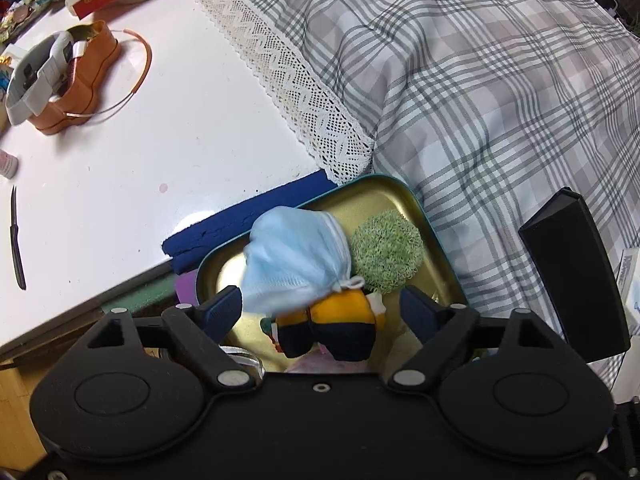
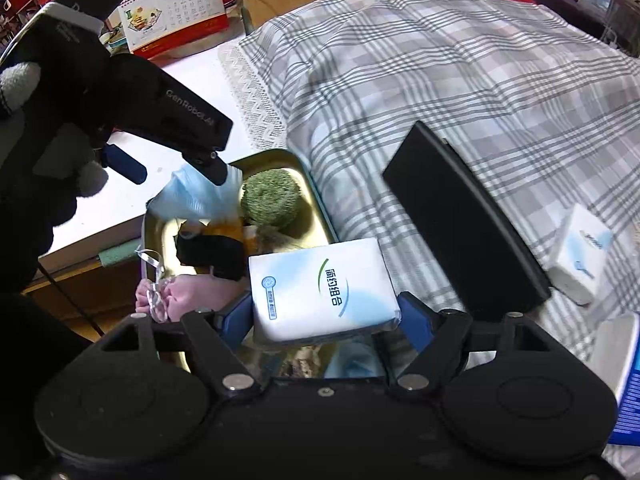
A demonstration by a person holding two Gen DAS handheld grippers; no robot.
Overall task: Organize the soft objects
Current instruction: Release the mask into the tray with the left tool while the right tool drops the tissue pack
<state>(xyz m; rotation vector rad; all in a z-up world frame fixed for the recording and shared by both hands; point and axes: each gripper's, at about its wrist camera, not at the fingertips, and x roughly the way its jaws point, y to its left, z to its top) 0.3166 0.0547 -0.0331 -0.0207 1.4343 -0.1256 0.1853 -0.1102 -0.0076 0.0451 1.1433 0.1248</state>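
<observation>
A gold tin tray with a teal rim (image 1: pixel 384 194) holds a crumpled blue face mask (image 1: pixel 296 264), a green fuzzy ball (image 1: pixel 386 256) and a yellow and dark plush toy (image 1: pixel 340 326). Straight above them my left gripper (image 1: pixel 320 308) is open, its pads wider apart than the mask and not pressing it. The right wrist view shows the same tray (image 2: pixel 280 158), mask (image 2: pixel 188 196), ball (image 2: pixel 272 200) and left gripper (image 2: pixel 180 172). My right gripper (image 2: pixel 324 320) is shut on a white and blue tissue pack (image 2: pixel 320 284), held over the tray's near end.
The tray sits between a white table (image 1: pixel 140 160) and a plaid bed cover (image 1: pixel 500 100). A black box (image 2: pixel 460 216) and a second tissue pack (image 2: pixel 580 252) lie on the bed. A pink bundle with ribbon (image 2: pixel 188 292) is at the tray's near left. An orange tin (image 1: pixel 76 80) and a knife (image 1: pixel 18 248) are on the table.
</observation>
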